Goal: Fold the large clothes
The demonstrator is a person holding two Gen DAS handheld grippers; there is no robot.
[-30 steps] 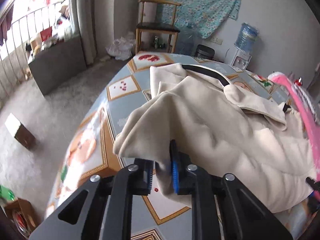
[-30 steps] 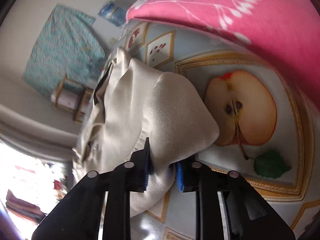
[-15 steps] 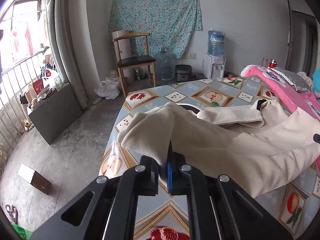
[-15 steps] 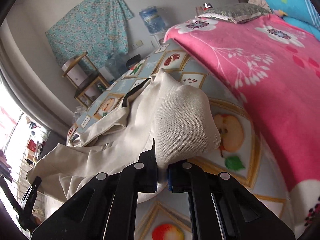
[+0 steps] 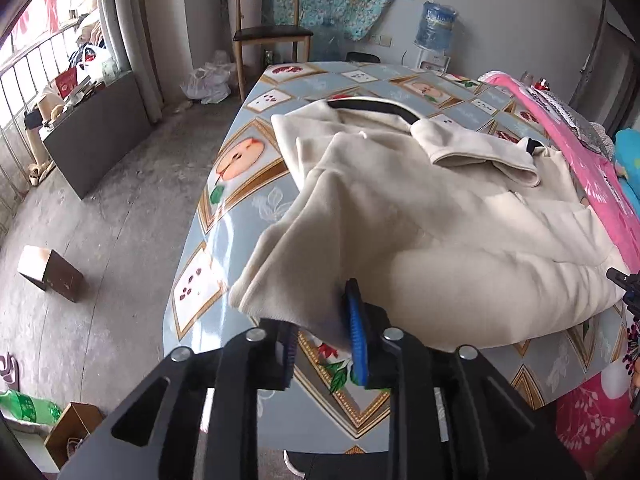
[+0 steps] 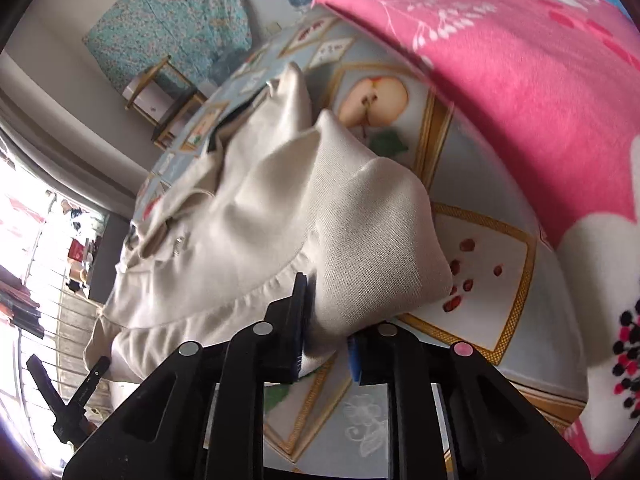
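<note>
Both grippers have come apart at the jaws. Half a second ago each was pinched tight on the cream jacket [image 5: 440,216]; now my left gripper [image 5: 322,338] stands open with the fabric corner loose between its pads, touching only the right-hand blue pad, and my right gripper [image 6: 324,334] is open too, cloth bulging into the gap but not clamped.

The jacket lies across the fruit-print tablecloth [image 5: 240,168], no longer stretched taut in the air between my hands as it was half a second back. Its near hem is doubled over toward the collar; the black collar lining [image 5: 372,106] shows at the far end and one sleeve cuff [image 5: 484,156] lies across the chest. In the right wrist view the folded edge mounds up thickly beside the pink floral blanket [image 6: 520,72], just short of touching it.

My reading: the bottom-up fold is laid and I am letting go. The mound on the right looks puffy rather than flat, so it may need pressing or another fold. Risk: a pad snagging the knit as I back out and dragging the fold open.

Wooden chair [image 5: 268,28] and water dispenser [image 5: 434,28] stand against the far wall, irrelevant.
</note>
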